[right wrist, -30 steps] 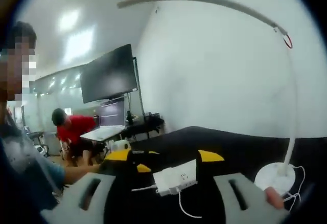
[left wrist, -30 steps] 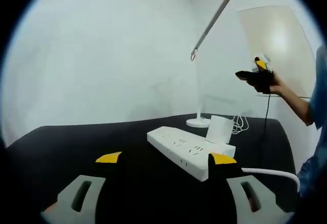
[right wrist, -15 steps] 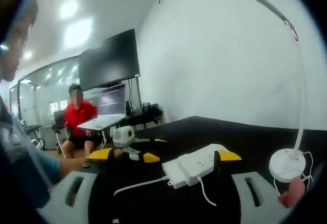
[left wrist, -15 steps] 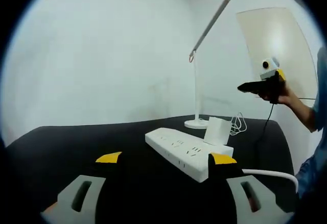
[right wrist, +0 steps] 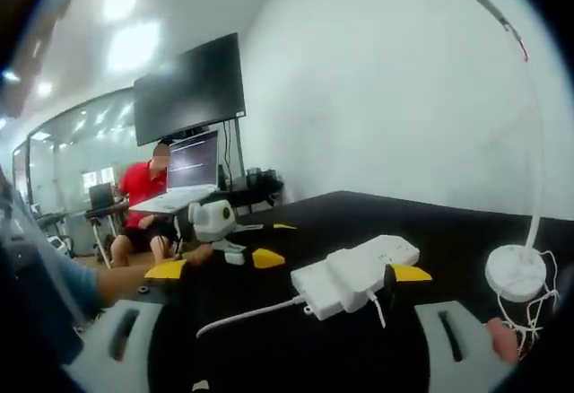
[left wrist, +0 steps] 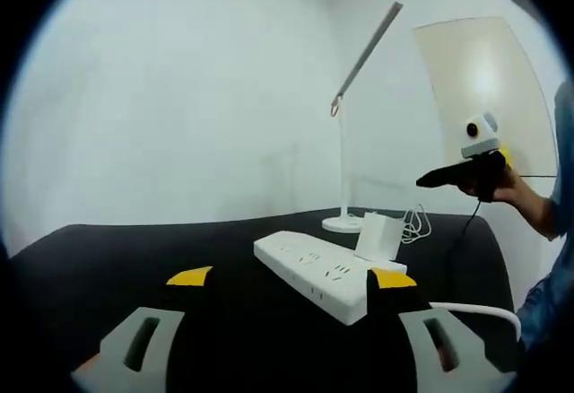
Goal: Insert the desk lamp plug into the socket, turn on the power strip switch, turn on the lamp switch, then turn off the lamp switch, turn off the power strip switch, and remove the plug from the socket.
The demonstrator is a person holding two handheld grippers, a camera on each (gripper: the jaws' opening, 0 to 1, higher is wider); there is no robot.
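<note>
Over the last second the right gripper (left wrist: 429, 179), seen in the left gripper view held up in a hand beside the lamp, had dropped from higher against the wall to roughly the level of the lamp's lower stem. Its own view had tipped down, so the long white plastic power strip (right wrist: 357, 273) sat larger between its fingers. I judged this an approach: nothing was gripped, and the plugging-in step had not begun.

The power strip lay flat on the black desk (left wrist: 134, 249). In the left gripper view its long axis ran from far left to near right, with a white cable leaving the near right end. A boxy white adapter (left wrist: 378, 235) stood at its far side, though I could not tell whether it was seated in a socket. The slim white desk lamp (left wrist: 343, 151) stood behind the strip on a round base, its head angled up to the right and its thin cord bundled beside the base.

The left gripper (left wrist: 291, 277) hovered low over the desk, fingers spread and empty. The right gripper's fingers likewise stood apart with nothing between them.
</note>
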